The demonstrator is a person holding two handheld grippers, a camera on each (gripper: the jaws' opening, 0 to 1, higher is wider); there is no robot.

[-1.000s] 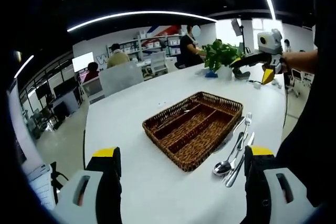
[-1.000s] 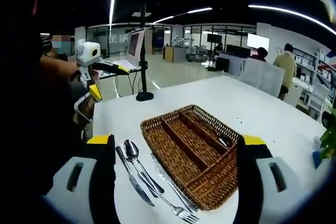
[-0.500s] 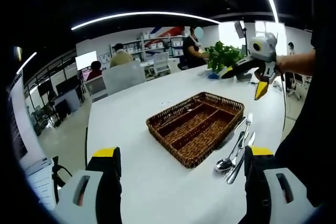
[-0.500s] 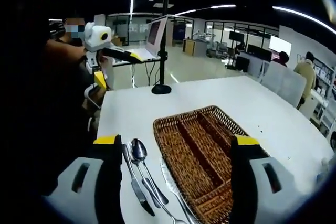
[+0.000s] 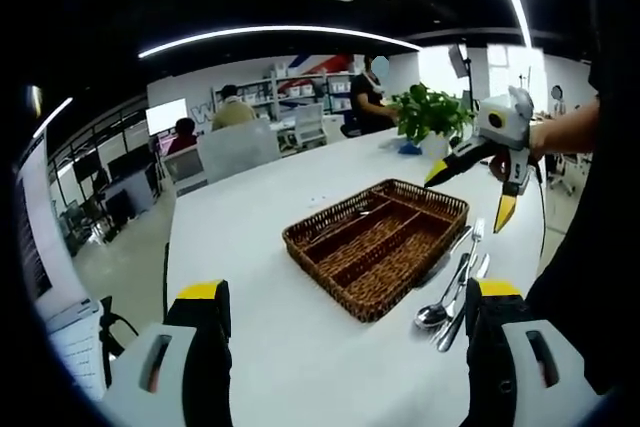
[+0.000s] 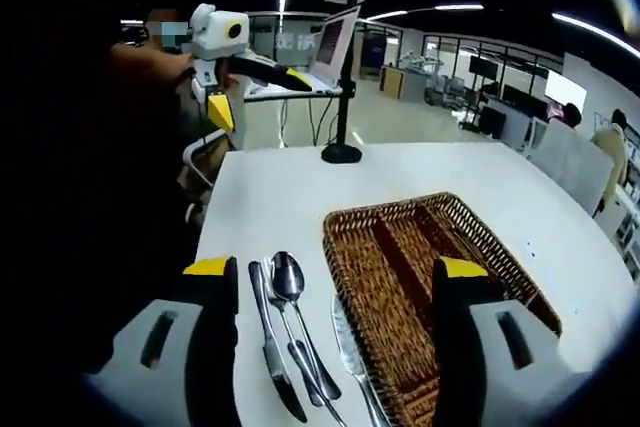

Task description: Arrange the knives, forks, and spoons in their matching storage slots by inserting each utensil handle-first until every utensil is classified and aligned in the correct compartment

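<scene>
Both the left gripper [image 5: 342, 322] and right gripper [image 6: 335, 302] hover wide apart, holding nothing. The utensils [image 6: 290, 332] lie on the table [image 5: 250, 237] beside the wicker tray [image 5: 378, 243].

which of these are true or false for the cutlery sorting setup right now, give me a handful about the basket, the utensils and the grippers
1. The wicker basket sits on a white table. True.
2. The spoon already lies inside the basket. False: it lies on the table beside the basket, next to a knife.
3. The right gripper is shut on a fork. False: its jaws are open and hold nothing.
4. The left gripper is open and empty. True.
5. A potted green plant stands on the table beyond the basket in the left gripper view. True.
6. The utensils are stacked on a plate. False: they lie straight on the table.
</scene>
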